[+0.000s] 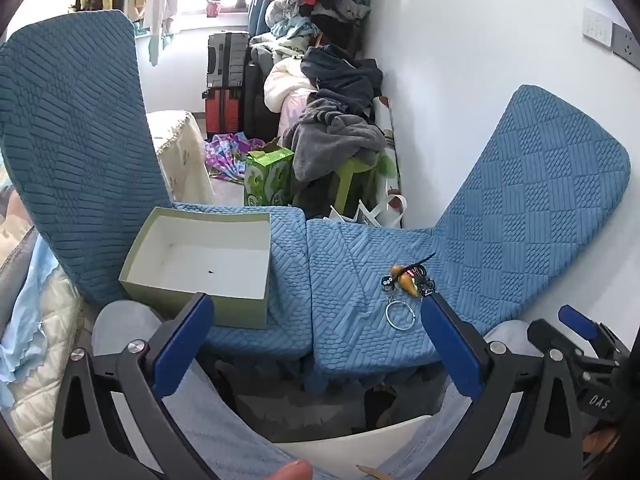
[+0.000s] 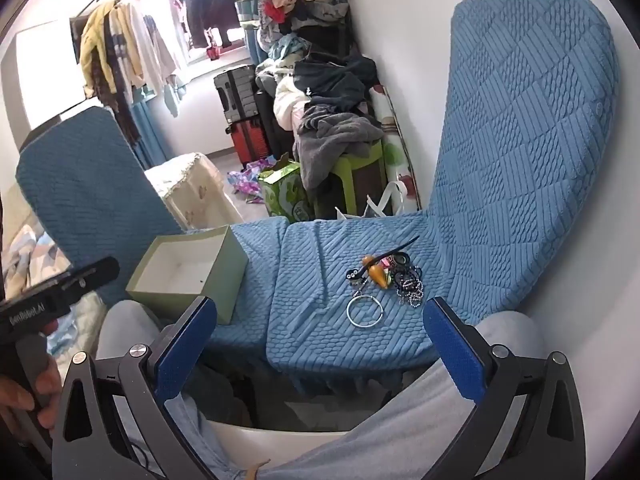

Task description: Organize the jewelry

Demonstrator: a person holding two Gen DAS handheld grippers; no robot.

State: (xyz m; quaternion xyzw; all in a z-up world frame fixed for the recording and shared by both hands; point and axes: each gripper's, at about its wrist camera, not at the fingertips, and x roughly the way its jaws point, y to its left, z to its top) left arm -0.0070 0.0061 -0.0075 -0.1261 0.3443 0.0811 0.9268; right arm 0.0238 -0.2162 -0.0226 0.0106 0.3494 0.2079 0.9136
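A small heap of jewelry (image 1: 412,280) (image 2: 390,276) lies on the right blue chair seat (image 1: 352,320) (image 2: 320,320): a silver bangle (image 1: 399,315) (image 2: 365,311), an orange teardrop pendant (image 2: 378,275), a dark hair stick (image 2: 396,249) and a beaded chain (image 2: 412,290). An empty pale green box (image 1: 200,264) (image 2: 188,272) with a white inside stands on the left seat. My left gripper (image 1: 316,304) is open with nothing between its blue pads, short of both seats. My right gripper (image 2: 320,308) is open and empty too, near the seat's front edge.
Two blue-covered chairs stand side by side, backrests (image 1: 76,132) (image 2: 528,128) splayed outward. A person's knees in light trousers (image 2: 400,412) fill the foreground. Behind are a green stool (image 1: 352,184) under piled clothes, suitcases (image 1: 226,80) and a white wall (image 1: 460,60) on the right.
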